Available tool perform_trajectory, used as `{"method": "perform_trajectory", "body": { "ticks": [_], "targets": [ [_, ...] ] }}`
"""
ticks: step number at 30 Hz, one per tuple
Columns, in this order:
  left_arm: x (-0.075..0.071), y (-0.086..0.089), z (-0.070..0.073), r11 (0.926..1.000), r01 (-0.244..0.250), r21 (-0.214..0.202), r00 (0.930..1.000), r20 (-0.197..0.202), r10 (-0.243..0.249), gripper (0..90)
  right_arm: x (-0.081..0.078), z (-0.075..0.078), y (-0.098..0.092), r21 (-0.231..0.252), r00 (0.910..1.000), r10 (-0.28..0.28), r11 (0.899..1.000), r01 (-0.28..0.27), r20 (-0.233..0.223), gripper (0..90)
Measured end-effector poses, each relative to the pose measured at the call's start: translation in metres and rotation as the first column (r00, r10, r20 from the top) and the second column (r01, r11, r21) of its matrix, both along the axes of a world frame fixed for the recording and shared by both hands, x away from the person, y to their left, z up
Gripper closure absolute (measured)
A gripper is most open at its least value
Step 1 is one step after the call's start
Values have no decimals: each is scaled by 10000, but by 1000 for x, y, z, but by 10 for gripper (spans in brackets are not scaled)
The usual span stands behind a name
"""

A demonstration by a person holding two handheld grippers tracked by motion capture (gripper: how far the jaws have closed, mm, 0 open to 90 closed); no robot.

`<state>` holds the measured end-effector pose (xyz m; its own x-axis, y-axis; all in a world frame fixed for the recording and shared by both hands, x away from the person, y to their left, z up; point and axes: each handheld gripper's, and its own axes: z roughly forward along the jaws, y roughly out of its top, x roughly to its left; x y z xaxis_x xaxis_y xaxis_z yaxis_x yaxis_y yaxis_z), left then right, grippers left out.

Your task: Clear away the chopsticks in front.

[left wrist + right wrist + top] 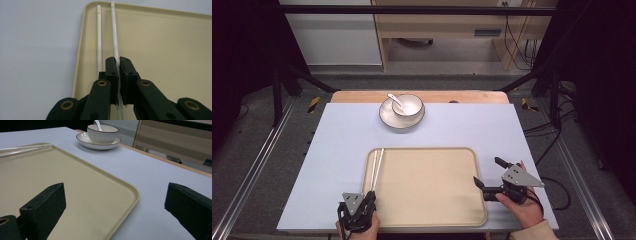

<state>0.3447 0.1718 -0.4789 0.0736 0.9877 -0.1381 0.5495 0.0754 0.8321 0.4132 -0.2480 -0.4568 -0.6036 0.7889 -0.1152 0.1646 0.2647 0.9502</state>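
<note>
Two white chopsticks (375, 167) lie lengthwise along the left side of a beige tray (432, 210). My left gripper (370, 196) sits at the tray's near left corner. In the left gripper view it (118, 61) is shut on the right chopstick (114, 32), which runs between the pads. The other chopstick (99, 37) lies free just to the left of the jaws. My right gripper (487, 171) is open at the tray's right edge, with nothing between its jaws. In the right gripper view it (115, 192) straddles the tray's rim (133, 191).
A white bowl (407, 105) with a spoon (395, 101) in it stands on a saucer (387, 117) at the far middle of the pale blue table top (332, 145). The bowl (102, 133) also appears beyond the tray in the right gripper view.
</note>
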Motion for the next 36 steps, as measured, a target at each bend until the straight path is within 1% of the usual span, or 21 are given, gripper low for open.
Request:
{"method": "perform_trajectory", "body": {
  "ticks": [8, 11, 13, 15, 16, 18, 23, 25, 26, 27, 28, 30, 32, 33, 34, 35, 36],
  "targets": [
    [3, -1, -3, 10000, 2, 24, 9999, -126, -1, 853, 0, 0, 0, 5, 10000, 16, 10000, -16, -24, 37],
    [4, -2, -4, 10000, 73, -3, 9998, -191, -73, 852, 0, 0, 0, -9, 10000, 26, 10000, -26, -14, 37],
    [4, -3, -4, 9999, 110, 53, 9997, -221, -109, 850, 0, 0, 0, -9, 10000, 29, 10000, -29, -16, 37],
    [4, -3, -4, 10000, 55, 28, 9999, -129, -55, 832, 0, 0, 0, -7, 10000, 34, 10000, -34, -28, 37],
    [4, -3, -3, 10000, 69, 54, 9999, -113, -68, 800, 0, 0, 0, -5, 10000, 34, 10000, -34, -28, 37],
    [4, -3, -1, 9998, 76, 164, 10000, -25, -76, 782, 0, 0, 0, -2, 10000, 34, 10000, -34, -28, 37],
    [6, -1, 6, 9996, 133, 254, 9997, 177, -138, 758, 0, 0, 0, 4, 10000, 30, 10000, -30, -31, 37],
    [10, 1, 11, 9986, 299, 435, 9992, 255, -310, 741, 1, 0, 0, -2, 10000, 23, 10000, -23, -29, 37],
    [13, 1, 13, 9983, 363, 452, 9986, 356, -379, 725, 1, 0, 0, -6, 10000, 7, 10000, -7, -33, 37],
    [15, 2, 15, 9978, 430, 513, 9983, 369, -449, 697, 1, -1, 0, -10, 10000, -6, 10000, 6, -49, 37],
    [19, 4, 17, 9977, 489, 478, 9981, 363, -506, 697, 1, -1, 0, -10, 10000, -6, 10000, 6, -49, 37],
    [28, 7, 23, 9953, 845, 474, 9959, 283, -859, 680, 1, -1, -1, 5, 10000, -27, 10000, 27, -56, 37],
    [41, 12, 28, 9906, 1248, 558, 9920, 101, -1255, 651, 2, -1, -2, 13, 10000, -57, 10000, 57, -64, 37],
    [45, 14, 30, 9893, 1315, 638, 9911, 117, -1325, 644, 3, -1, -2, 4, 10000, -74, 10000, 74, -55, 37],
    [52, 16, 31, 9860, 1407, 897, 9898, 76, -1420, 634, 3, -1, -2, 6, 9999, -91, 10000, 92, -68, 37],
    [57, 17, 32, 9835, 1550, 933, 9878, 6, -1558, 599, 3, -1, -3, 7, 9999, -104, 9999, 104, -67, 37],
    [64, 20, 33, 9797, 1792, 902, 9837, -15, -1798, 572, 4, -2, -2, -49, 9999, -124, 9999, 124, -85, 37]
  ]
}}
